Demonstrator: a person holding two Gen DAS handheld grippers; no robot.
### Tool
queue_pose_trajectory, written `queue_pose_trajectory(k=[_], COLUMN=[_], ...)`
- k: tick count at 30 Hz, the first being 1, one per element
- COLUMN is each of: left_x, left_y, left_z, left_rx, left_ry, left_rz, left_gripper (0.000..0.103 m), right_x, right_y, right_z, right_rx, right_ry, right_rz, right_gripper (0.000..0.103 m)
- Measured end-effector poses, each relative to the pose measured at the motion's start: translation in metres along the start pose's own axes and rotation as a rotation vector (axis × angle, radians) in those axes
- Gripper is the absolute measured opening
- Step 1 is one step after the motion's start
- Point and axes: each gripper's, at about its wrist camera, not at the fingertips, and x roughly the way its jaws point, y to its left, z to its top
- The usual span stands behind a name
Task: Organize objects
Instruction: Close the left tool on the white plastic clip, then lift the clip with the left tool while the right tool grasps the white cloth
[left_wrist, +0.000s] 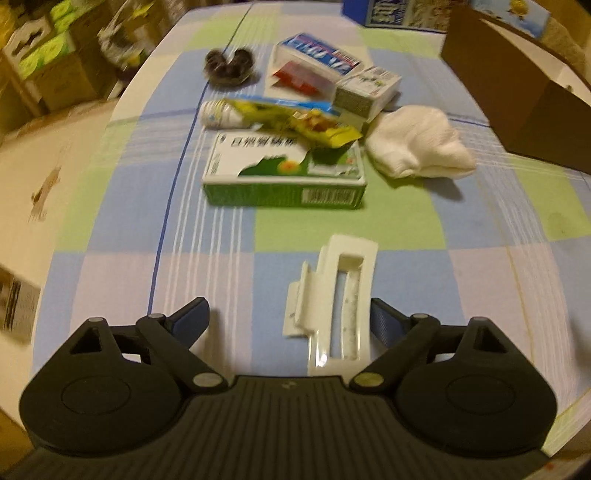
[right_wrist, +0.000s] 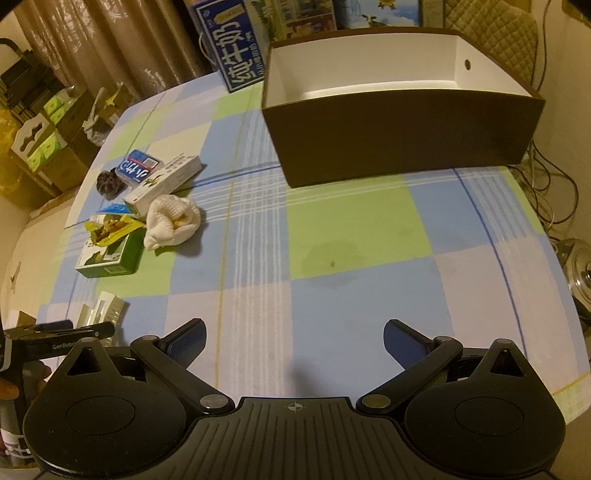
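Left gripper (left_wrist: 290, 319) jaws spread around white plastic piece (left_wrist: 334, 299); right gripper (right_wrist: 294, 341) jaws spread, nothing between.

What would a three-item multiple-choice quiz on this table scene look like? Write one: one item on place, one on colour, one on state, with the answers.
1. Where does the white plastic piece lie?
A. Inside the storage box
B. On the tablecloth between the left gripper's fingers
C. On top of the green carton

2. What colour is the outside of the storage box?
A. Dark brown
B. Bright red
C. Yellow

3. What state is the right gripper in?
A. Shut on the white cloth
B. Shut on nothing
C. Open, holding nothing

Answers:
1. B, since the piece sits on the tablecloth in the gap of the open left gripper, nearer than the green carton.
2. A, since its outer wall is dark brown and its inside white.
3. C, since its fingers stand wide apart over bare tablecloth, while the white cloth lies far off.
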Motion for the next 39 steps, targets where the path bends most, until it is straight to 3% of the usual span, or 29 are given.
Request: queue_pose_trajectory(k=[5, 7, 9, 11, 12, 16, 25, 29, 35, 39], left_x=[0.002, 0.005, 0.007, 0.005, 0.004, -0.002, -0.023, -0.026, -0.023, -0.024], left_y=[-0.012, -0.014, -0.013, -0.011, -0.01, -0.004, 0.033, 0.055, 0.084, 0.094], left_z=[0.007, 0.008, 0.007, 0.008, 0.008, 0.012, 0.032, 0.042, 0.054, 0.059], left_rx=[0.105, 0.135, 0.146, 0.145, 0.145, 0.149, 0.081, 0.034, -0.004, -0.018], left_ry=[-0.025, -0.015, -0.007, -0.011, -0.014, -0.041, -0.096, -0.113, -0.124, -0.134], left_rz=[-0.024, -0.036, -0.045, -0.078, -0.078, -0.07, -0.033, -0.008, 0.024, 0.029], left_gripper=[0.077, 0.064, 0.057, 0.04, 0.038, 0.036, 0.036, 0.036, 0.036, 0.036], right_x=[0.007, 0.01, 0.013, 0.017, 0.019, 0.03, 0.074, 0.102, 0.145, 0.169], right_y=[0.006, 0.007, 0.008, 0.01, 0.012, 0.026, 0.076, 0.097, 0.12, 0.126], right_z=[0.001, 0.002, 0.004, 0.006, 0.007, 0.015, 0.044, 0.065, 0.088, 0.091], right_rx=[0.008, 0.018, 0.023, 0.022, 0.018, -0.038, -0.201, -0.214, -0.222, -0.23], right_ry=[0.013, 0.012, 0.01, 0.006, 0.004, -0.005, -0.045, -0.052, -0.039, -0.002], right_rz=[0.0, 0.002, 0.008, 0.018, 0.025, 0.077, 0.204, 0.246, 0.215, 0.185], right_gripper=[0.1, 0.1, 0.1, 0.1, 0.1, 0.087, 0.081, 0.079, 0.076, 0.059])
